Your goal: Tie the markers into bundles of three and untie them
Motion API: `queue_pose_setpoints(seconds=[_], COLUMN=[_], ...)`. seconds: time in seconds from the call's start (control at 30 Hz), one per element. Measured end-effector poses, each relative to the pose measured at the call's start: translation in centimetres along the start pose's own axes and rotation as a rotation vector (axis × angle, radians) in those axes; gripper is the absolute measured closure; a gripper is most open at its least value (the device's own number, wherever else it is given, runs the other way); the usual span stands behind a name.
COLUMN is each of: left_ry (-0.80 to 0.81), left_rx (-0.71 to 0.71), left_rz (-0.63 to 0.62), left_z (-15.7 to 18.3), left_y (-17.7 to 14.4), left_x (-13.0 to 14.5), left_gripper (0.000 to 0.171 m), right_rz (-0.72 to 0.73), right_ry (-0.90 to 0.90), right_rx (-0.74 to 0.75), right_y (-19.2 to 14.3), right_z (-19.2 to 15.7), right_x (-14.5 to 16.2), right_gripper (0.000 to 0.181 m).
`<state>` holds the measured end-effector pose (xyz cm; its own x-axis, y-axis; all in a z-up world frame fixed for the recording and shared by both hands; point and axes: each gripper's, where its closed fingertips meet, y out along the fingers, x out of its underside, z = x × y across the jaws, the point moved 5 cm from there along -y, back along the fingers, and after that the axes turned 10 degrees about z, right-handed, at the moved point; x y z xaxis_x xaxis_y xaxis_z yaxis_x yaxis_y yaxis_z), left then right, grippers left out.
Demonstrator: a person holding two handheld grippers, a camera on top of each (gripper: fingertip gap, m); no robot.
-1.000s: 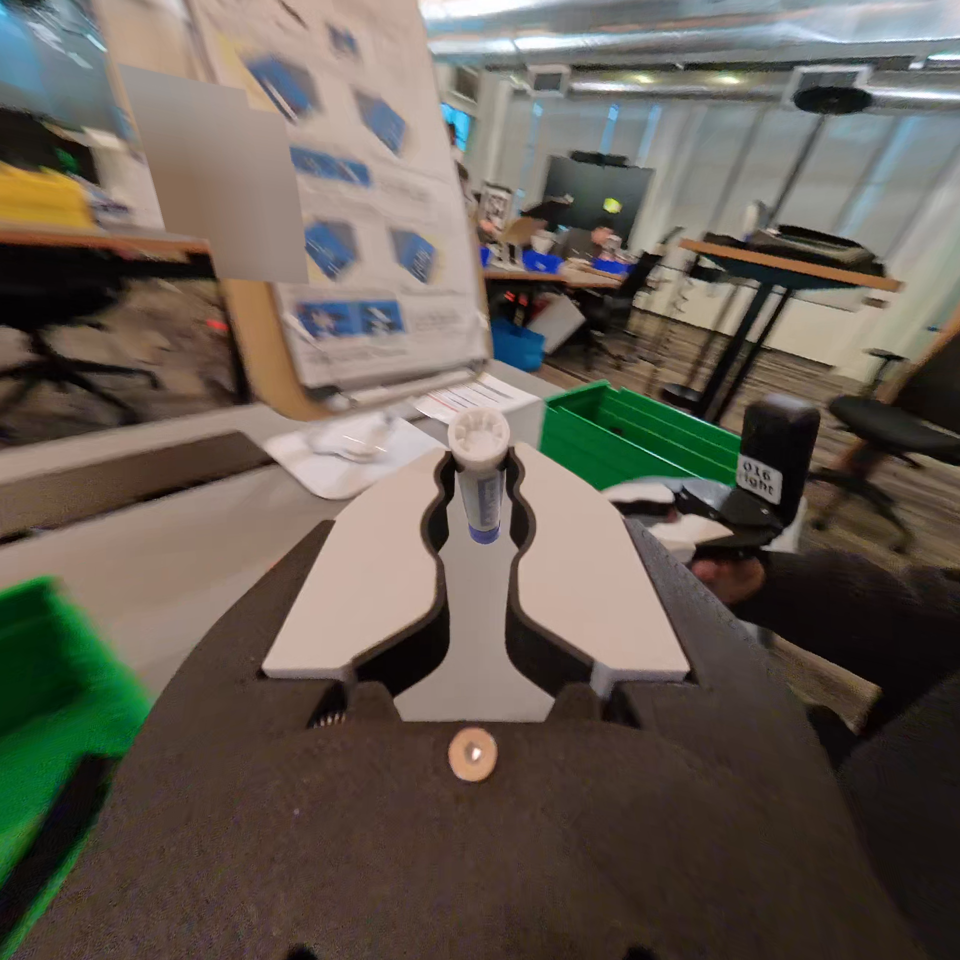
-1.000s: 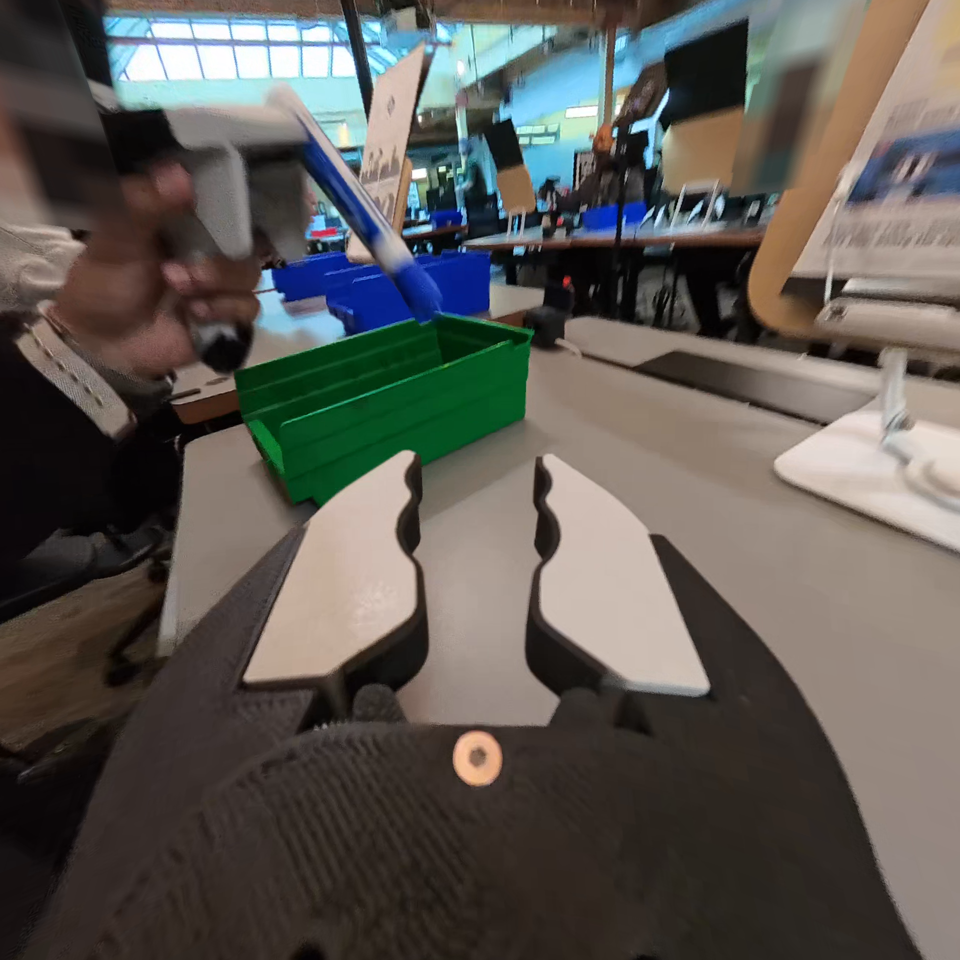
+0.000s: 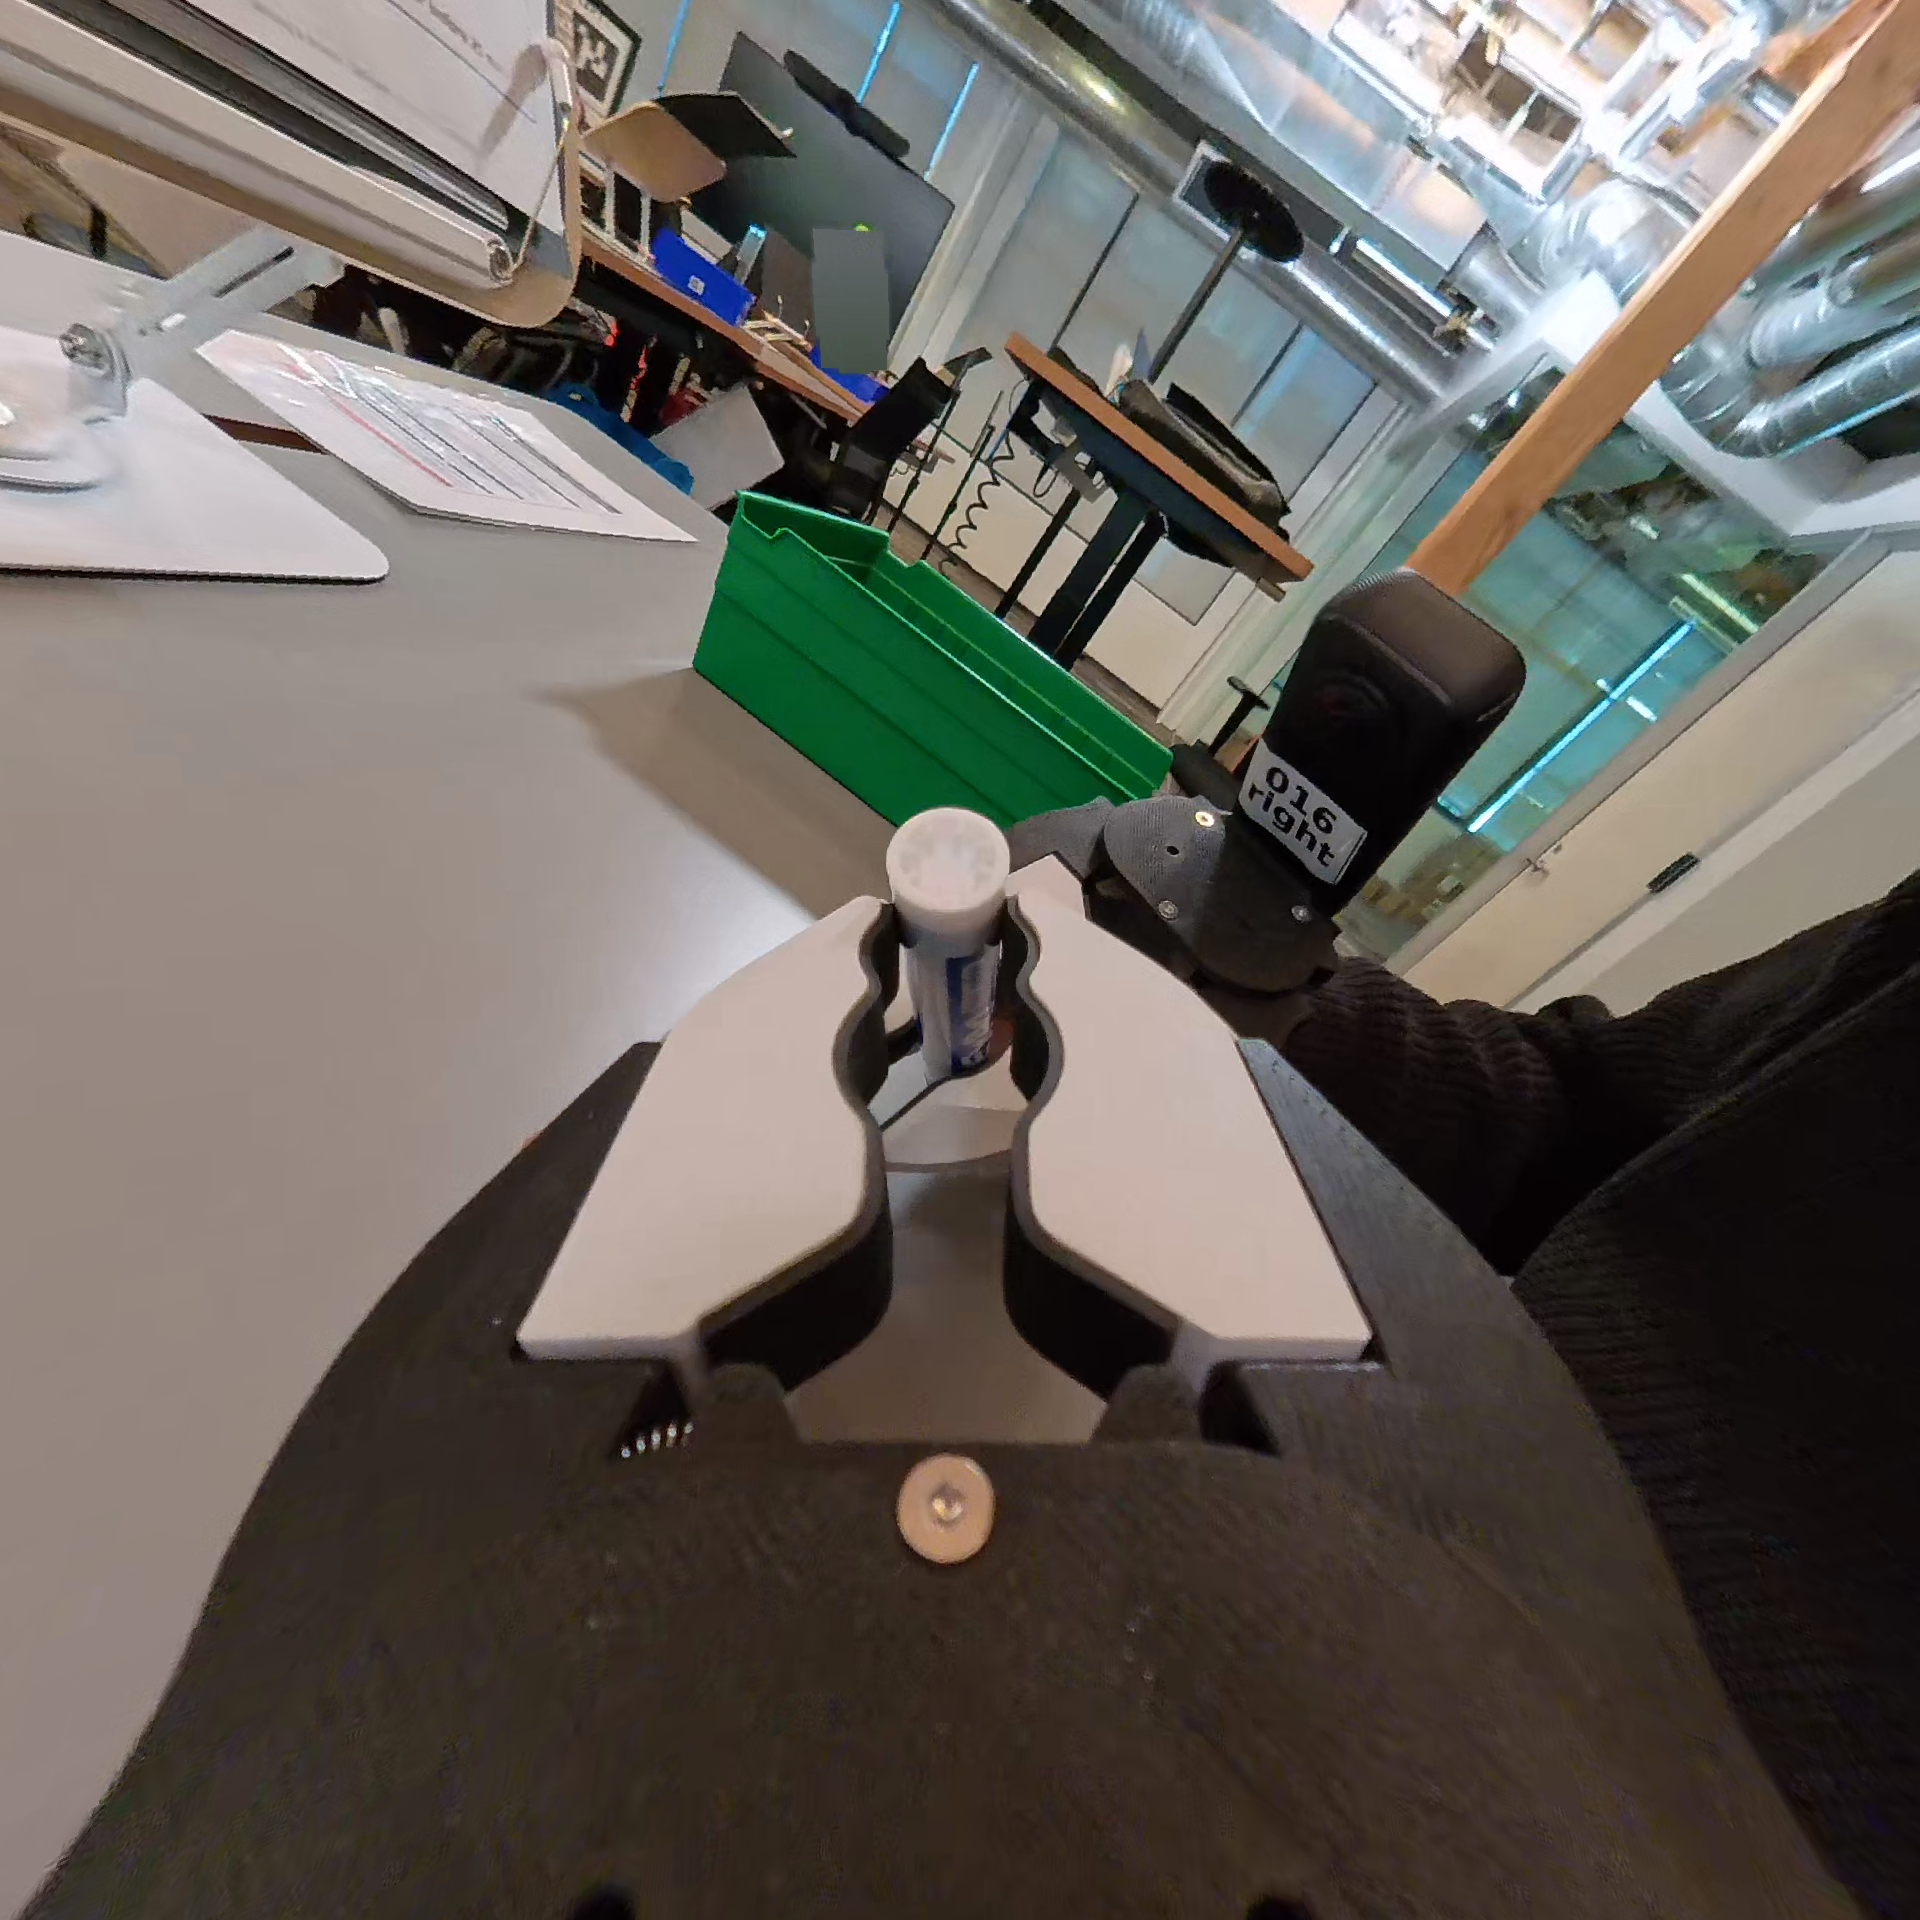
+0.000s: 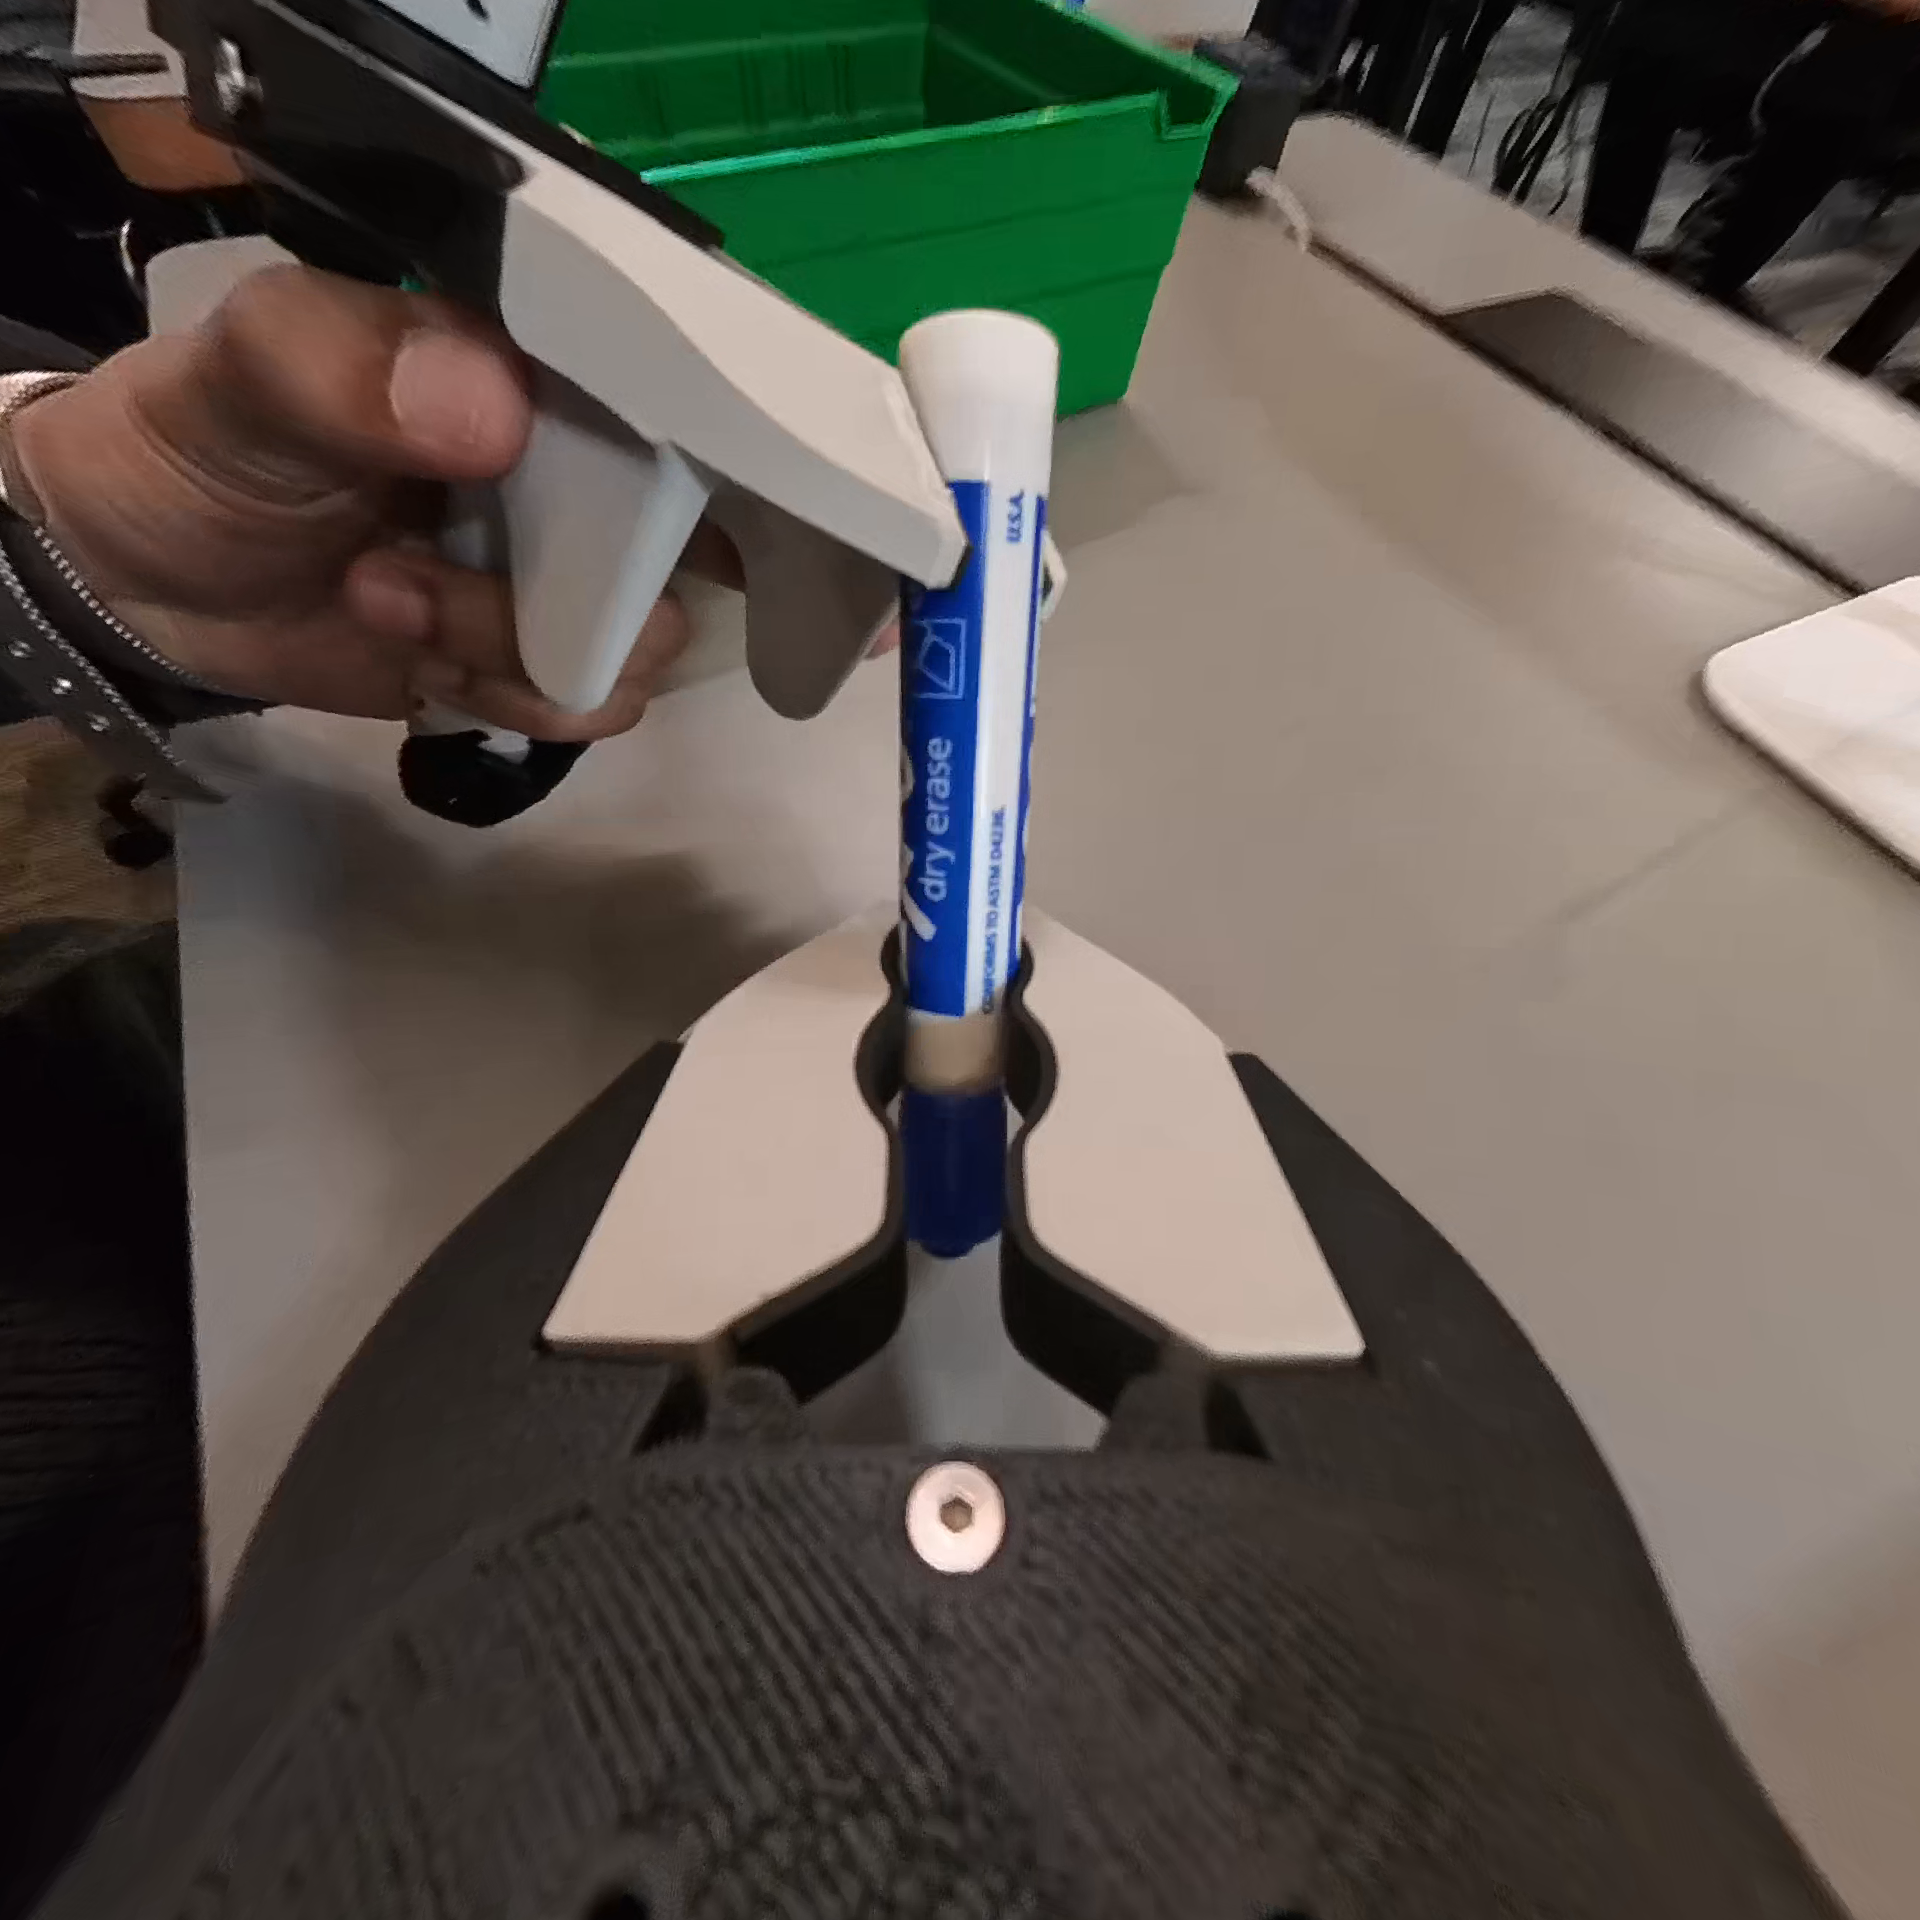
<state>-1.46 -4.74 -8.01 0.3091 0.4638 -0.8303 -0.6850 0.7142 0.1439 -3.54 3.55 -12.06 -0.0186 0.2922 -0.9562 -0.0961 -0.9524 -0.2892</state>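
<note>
A second ago the left gripper (image 3: 948, 935) held the marker (image 4: 971, 748) aloft alone, while the right gripper (image 4: 961, 966) stood open and empty. Now both have it: the left fingers are closed on the barrel near its white end, and the right fingers are closed where the barrel meets the blue cap. The marker stands above the counter (image 3: 312, 831), in front of the green bin (image 4: 935, 208). Its blue label carries white print, and a white sticker (image 3: 1304, 826) marks the right gripper's camera.

Printed blue-white marker (image 4: 961, 779); white lettered sticker (image 3: 1304, 821) on black camera (image 3: 1397, 686).
</note>
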Motion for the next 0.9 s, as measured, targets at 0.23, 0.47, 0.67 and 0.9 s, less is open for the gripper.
queue_pose_setpoints(seconds=[0.23,0.47,0.67,0.9], left_ry=[0.162,0.107,0.099,0.127], left_rx=[-0.011,-0.011,-0.069,-0.077], left_rz=[-0.058,-0.038,-0.174,-0.221], left_z=[0.9,0.3,-0.9,-1.0], left_y=[0.5,0.3,0.8,1.0], left_x=[0.7,0.7,2.8,3.4], left_gripper=[0.152,0.151,0.118,0.116], right_rz=[-0.045,-0.075,-0.149,-0.203], right_ry=[-0.027,0.005,-0.007,0.01], right_rx=[-0.002,-0.024,-0.018,-0.059], right_y=[0.3,0.1,0.0,-0.3], right_z=[-0.2,-0.1,0.5,0.5], right_x=[0.7,0.7,1.6,2.1], right_gripper=[0.167,0.167,0.167,0.167])
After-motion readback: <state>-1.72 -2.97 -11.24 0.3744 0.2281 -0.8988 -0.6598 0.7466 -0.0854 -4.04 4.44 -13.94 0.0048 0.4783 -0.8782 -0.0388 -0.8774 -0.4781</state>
